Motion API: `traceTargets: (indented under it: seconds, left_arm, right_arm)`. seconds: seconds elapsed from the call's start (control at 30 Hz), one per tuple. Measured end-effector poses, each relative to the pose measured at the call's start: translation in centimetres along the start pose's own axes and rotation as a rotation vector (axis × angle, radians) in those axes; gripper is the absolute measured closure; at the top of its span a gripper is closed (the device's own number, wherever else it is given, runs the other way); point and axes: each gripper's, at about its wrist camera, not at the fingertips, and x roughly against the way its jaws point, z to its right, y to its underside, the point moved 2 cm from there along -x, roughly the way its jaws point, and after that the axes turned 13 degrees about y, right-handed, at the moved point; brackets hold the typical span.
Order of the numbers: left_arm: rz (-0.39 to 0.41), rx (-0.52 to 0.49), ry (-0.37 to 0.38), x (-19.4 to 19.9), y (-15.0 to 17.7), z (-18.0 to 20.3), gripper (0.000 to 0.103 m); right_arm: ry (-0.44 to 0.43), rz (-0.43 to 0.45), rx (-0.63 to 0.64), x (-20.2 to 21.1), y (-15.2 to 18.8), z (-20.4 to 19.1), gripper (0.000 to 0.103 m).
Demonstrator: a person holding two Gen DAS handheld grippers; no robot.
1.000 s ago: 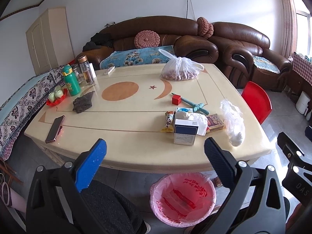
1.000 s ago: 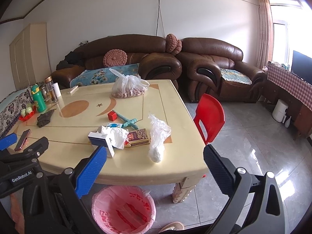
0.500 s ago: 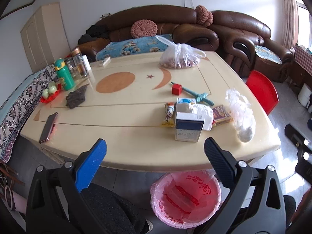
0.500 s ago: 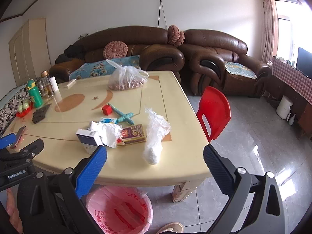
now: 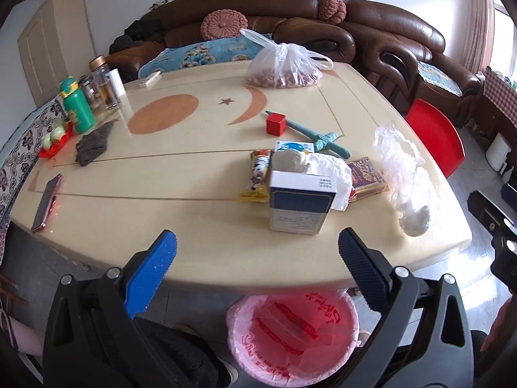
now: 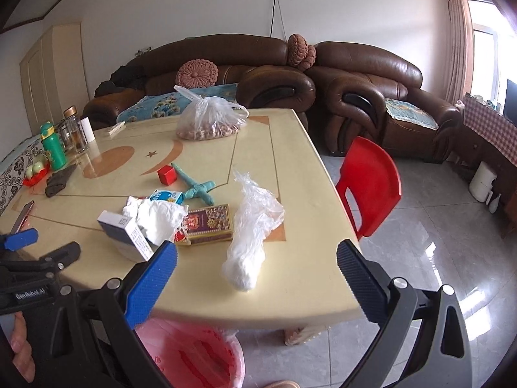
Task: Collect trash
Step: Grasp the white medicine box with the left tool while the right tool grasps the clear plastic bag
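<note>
A pile of trash lies near the front of the cream table (image 5: 194, 194): a white and blue carton (image 5: 300, 205), crumpled white tissue (image 5: 326, 169), a yellow snack wrapper (image 5: 258, 176), a small milk box (image 5: 294, 146), a red printed box (image 5: 366, 176) and a clear plastic bag (image 5: 404, 174). A bin lined with a pink bag (image 5: 292, 333) stands on the floor under the table's front edge. My left gripper (image 5: 255, 255) is open and empty, just before the table edge. My right gripper (image 6: 255, 266) is open and empty, near the clear bag (image 6: 252, 229) and carton (image 6: 126, 231).
On the table also lie a red cube (image 5: 275, 123), a teal toy (image 5: 320, 135), a bag of nuts (image 5: 281, 64), a phone (image 5: 47, 202), a dark cloth (image 5: 93, 144), a green bottle (image 5: 76, 105) and jars. A red chair (image 6: 371, 184) stands at the right. Brown sofas stand behind.
Both grippers have moved forward toward the table; the trash pile and bin appear larger and closer. Both stay open. Nothing on the table has moved.
</note>
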Motion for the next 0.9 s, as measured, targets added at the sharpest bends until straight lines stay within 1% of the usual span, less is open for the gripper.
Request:
traceTargets:
  seconds: [0.07, 0.17, 0.3, 0.4, 0.43, 0.5, 0.53, 0.6, 0.7, 0.83, 0.9]
  left_arm:
    - [-0.011, -0.024, -0.010, -1.5, 0.0, 0.6, 0.005]
    - [-0.020, -0.032, -0.002, -3.0, 0.0, 0.8, 0.005]
    - [-0.032, -0.016, 0.000, -4.8, -0.3, 0.7, 0.005]
    - [-0.039, 0.001, -0.001, -5.8, -0.6, 0.2, 0.005]
    - [-0.040, 0.004, 0.000, -6.0, -0.7, 0.1, 0.005]
    - [-0.041, 0.007, -0.015, -6.5, -0.9, -0.2, 0.005]
    - [-0.041, 0.009, -0.009, -6.7, -1.0, -0.3, 0.005]
    - [-0.047, 0.016, -0.005, -7.1, -1.0, -0.5, 0.005]
    - [-0.065, 0.027, 0.007, -7.9, -1.0, -0.7, 0.005]
    - [-0.090, 0.046, 0.060, -8.0, -0.6, -0.5, 0.005]
    - [-0.085, 0.027, 0.053, -8.0, -0.6, 0.0, 0.005]
  right_arm:
    - [-0.002, -0.020, 0.005, -1.5, 0.0, -0.1, 0.006]
    - [0.000, -0.037, 0.018, -3.3, 0.0, -0.4, 0.006]
    - [-0.021, -0.059, 0.013, -5.5, -0.1, -0.7, 0.006]
    - [-0.019, -0.073, 0.021, -7.1, 0.0, -1.2, 0.006]
    - [-0.027, -0.083, 0.015, -7.8, 0.1, -1.3, 0.006]
    - [-0.070, -0.106, -0.002, -8.9, 0.4, -1.4, 0.006]
    - [-0.061, -0.108, 0.003, -9.3, 0.5, -1.7, 0.006]
    - [-0.040, -0.108, 0.023, -10.0, 0.7, -2.2, 0.006]
    - [-0.069, -0.116, 0.014, -10.6, 0.9, -2.5, 0.006]
    - [-0.078, -0.119, 0.012, -11.0, 1.1, -2.7, 0.006]
    - [-0.083, -0.116, 0.016, -11.1, 1.2, -2.8, 0.006]
